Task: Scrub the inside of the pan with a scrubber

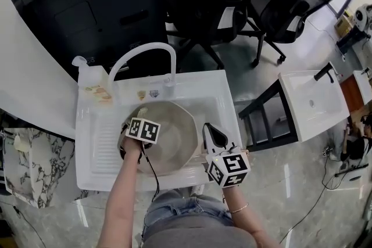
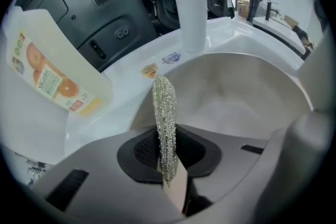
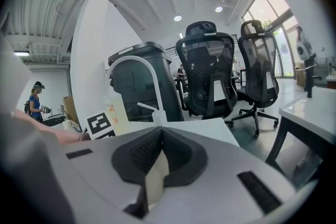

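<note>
Left claw (image 2: 168, 168) pinches a silver mesh scrubber (image 2: 165, 118), held upright inside the pan (image 2: 241, 97). The pan nearly fills the basin of the white sink (image 1: 226, 96), leaving little side room. The faucet (image 1: 145, 52) arches over the pan's upper edge. Right claw (image 3: 156, 165) is pressed together with nothing in it, just by the pan's right rim. At left, the bottle (image 2: 52, 76) has an orange-fruit label, print unreadable.

glittery mesh scrubber (image 2: 165, 123), matt grey pan (image 2: 247, 97)
</note>
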A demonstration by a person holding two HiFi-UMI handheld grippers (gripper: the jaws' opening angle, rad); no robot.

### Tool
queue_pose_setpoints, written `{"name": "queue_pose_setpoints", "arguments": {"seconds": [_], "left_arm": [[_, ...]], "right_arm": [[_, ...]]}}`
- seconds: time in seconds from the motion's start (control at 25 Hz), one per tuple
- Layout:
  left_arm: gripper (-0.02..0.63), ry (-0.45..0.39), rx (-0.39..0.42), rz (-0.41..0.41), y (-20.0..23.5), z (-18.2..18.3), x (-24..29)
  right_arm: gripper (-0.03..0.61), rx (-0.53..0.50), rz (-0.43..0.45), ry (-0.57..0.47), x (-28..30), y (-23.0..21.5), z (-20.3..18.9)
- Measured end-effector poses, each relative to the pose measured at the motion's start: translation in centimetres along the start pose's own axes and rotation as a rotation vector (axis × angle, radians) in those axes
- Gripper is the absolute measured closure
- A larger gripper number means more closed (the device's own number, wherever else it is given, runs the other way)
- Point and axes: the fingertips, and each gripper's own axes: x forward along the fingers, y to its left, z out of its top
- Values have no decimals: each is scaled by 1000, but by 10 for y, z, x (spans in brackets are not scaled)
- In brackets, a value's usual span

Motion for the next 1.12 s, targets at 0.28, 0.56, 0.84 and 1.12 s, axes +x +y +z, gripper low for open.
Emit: {"name": "queue_pose_setpoints", "arguments": {"seconds": [0.28, 0.56, 0.84, 1.12], "left_arm": [[548, -103, -49, 106, 22, -5, -37], [548, -234, -63, -15, 9, -5, -81], [548, -210, -64, -470, -83, 5, -104], [548, -5, 111, -733, -158, -6, -105]], "right_arm": [[568, -4, 26, -19, -16, -3, 1], [568, -1, 66, -29, -31, 2, -1], [568, 3, 58, -45, -50, -7, -3], [568, 29, -12, -60, -70, -33, -3]]}}
